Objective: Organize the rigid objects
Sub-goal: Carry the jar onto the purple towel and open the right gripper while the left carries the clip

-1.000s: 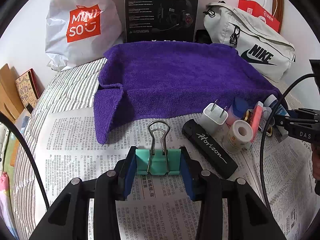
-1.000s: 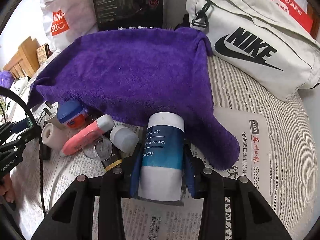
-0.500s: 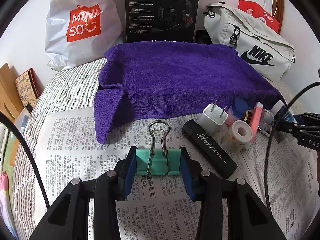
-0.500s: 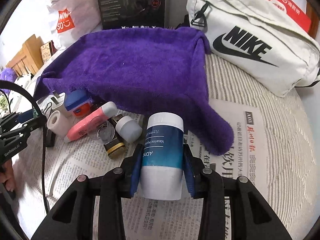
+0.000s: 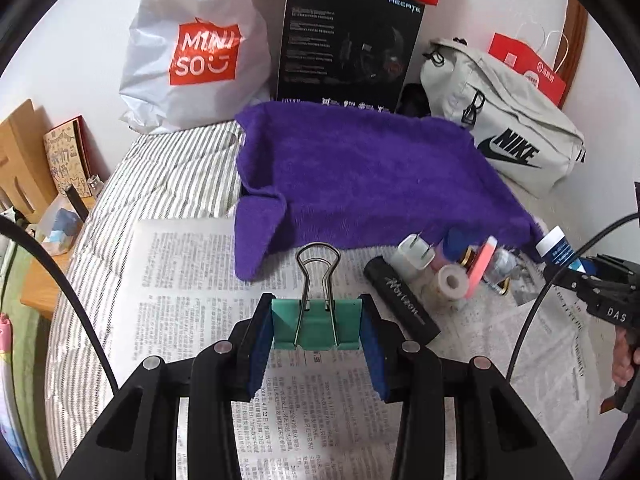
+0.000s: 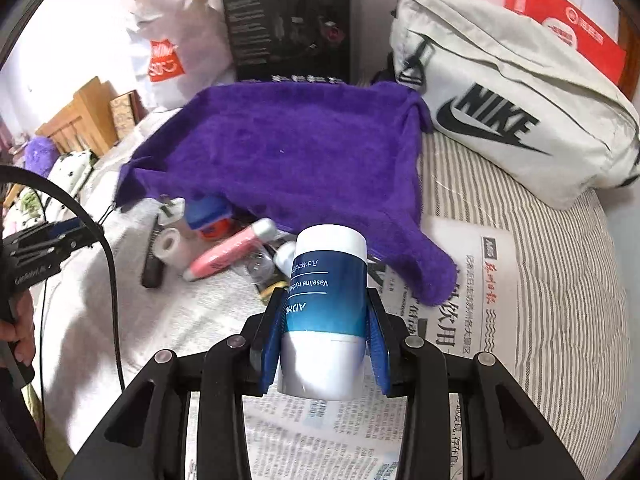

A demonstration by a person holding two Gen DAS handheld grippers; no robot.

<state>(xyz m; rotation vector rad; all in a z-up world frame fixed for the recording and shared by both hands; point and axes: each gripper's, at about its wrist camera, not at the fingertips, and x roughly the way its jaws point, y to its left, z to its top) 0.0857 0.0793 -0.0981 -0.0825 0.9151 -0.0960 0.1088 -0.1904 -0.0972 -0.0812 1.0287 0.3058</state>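
Observation:
My left gripper [image 5: 317,320] is shut on a teal binder clip [image 5: 316,326], its wire handles pointing away from me, lifted above the newspaper [image 5: 192,280]. My right gripper [image 6: 326,328] is shut on a blue-and-white Vaseline tube [image 6: 326,300], held upright off the paper. A pile of small items lies at the purple towel's [image 5: 360,176] near edge: a black Horizon bar [image 5: 402,306], a white plug [image 5: 414,254], a tape roll [image 5: 450,282], a pink tube [image 6: 232,254] and a blue-capped jar [image 6: 210,216]. The right gripper with its tube [image 5: 558,250] also shows at the left wrist view's right edge.
A white Miniso bag [image 5: 192,52], a black headset box [image 5: 348,44], a grey Nike bag [image 6: 512,100] and a red paper bag [image 5: 528,72] line the back wall. Striped bedding [image 6: 560,240] lies under the newspaper. Wooden shelving [image 5: 24,160] stands to the left.
Both grippers have risen with their loads, so the towel and the pile look farther off. The Vaseline tube has come clear of the pile.

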